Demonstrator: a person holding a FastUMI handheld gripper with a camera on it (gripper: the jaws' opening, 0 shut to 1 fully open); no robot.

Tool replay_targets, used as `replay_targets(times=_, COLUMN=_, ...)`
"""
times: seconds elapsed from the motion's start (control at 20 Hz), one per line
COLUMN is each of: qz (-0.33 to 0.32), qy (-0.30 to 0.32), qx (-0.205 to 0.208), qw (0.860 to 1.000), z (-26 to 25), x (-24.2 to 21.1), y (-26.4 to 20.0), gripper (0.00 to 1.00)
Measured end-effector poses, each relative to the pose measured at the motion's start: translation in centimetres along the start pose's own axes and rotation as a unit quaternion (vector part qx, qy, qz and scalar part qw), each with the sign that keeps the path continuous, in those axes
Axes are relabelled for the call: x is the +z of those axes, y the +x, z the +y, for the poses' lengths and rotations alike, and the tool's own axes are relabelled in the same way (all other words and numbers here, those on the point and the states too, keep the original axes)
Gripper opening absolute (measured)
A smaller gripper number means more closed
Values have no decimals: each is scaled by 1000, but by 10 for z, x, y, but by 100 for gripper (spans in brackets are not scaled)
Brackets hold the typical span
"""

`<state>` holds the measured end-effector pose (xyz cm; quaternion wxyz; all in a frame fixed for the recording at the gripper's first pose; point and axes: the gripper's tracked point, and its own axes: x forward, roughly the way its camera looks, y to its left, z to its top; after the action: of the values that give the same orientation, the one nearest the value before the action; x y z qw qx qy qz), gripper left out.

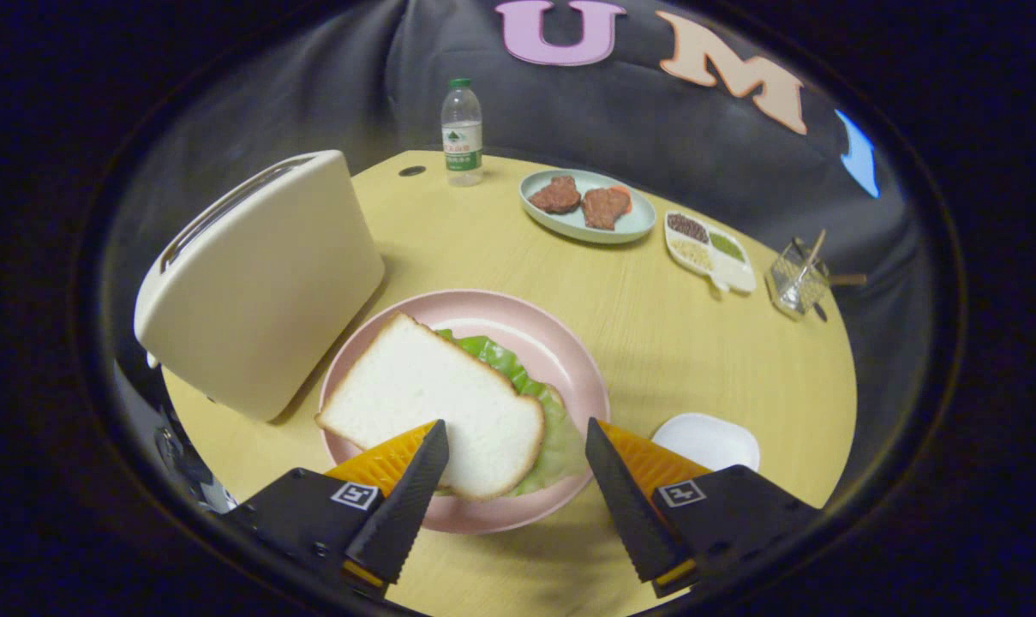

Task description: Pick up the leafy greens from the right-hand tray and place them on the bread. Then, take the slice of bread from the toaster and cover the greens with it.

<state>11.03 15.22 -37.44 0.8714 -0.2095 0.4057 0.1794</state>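
Note:
A white bread slice (436,403) lies on top of the leafy greens (518,377) on a pink plate (552,343), just ahead of my fingers. Green leaf edges stick out past the bread at its far and right sides. Whatever lies under the greens is hidden. My gripper (515,441) is open, hovering over the near rim of the plate, with nothing between its fingers; the left fingertip overlaps the bread's near edge in view. The cream toaster (256,278) stands left of the plate, its slots showing no bread. A small white tray (706,441) sits right of the plate, bare.
Beyond the plate are a pale blue plate (633,227) with two brown meat pieces, a water bottle (462,133), a white divided dish (710,253) of grains and a wire basket (796,278) with sticks. The round yellow table (646,343) ends near the basket.

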Motion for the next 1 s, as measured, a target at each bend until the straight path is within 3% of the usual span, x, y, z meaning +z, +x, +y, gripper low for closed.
replay_targets(times=0.15, qz=-45, qy=-32, qx=-40, qw=998, z=-11, x=12, y=-16, gripper=100)
replay_targets(times=0.35, qz=-157, qy=-4, qx=-76, qw=985, z=-33, x=51, y=-65, gripper=100)
replay_targets(times=0.55, qz=-298, qy=48, qx=-113, qw=947, z=-67, x=102, y=-145, gripper=100)
replay_targets(times=0.85, qz=-395, qy=101, qx=-151, qw=900, z=-121, x=125, y=-254, gripper=99)
replay_targets(times=1.0, qz=-420, qy=131, qx=-143, qw=886, z=-124, x=116, y=-293, gripper=99)
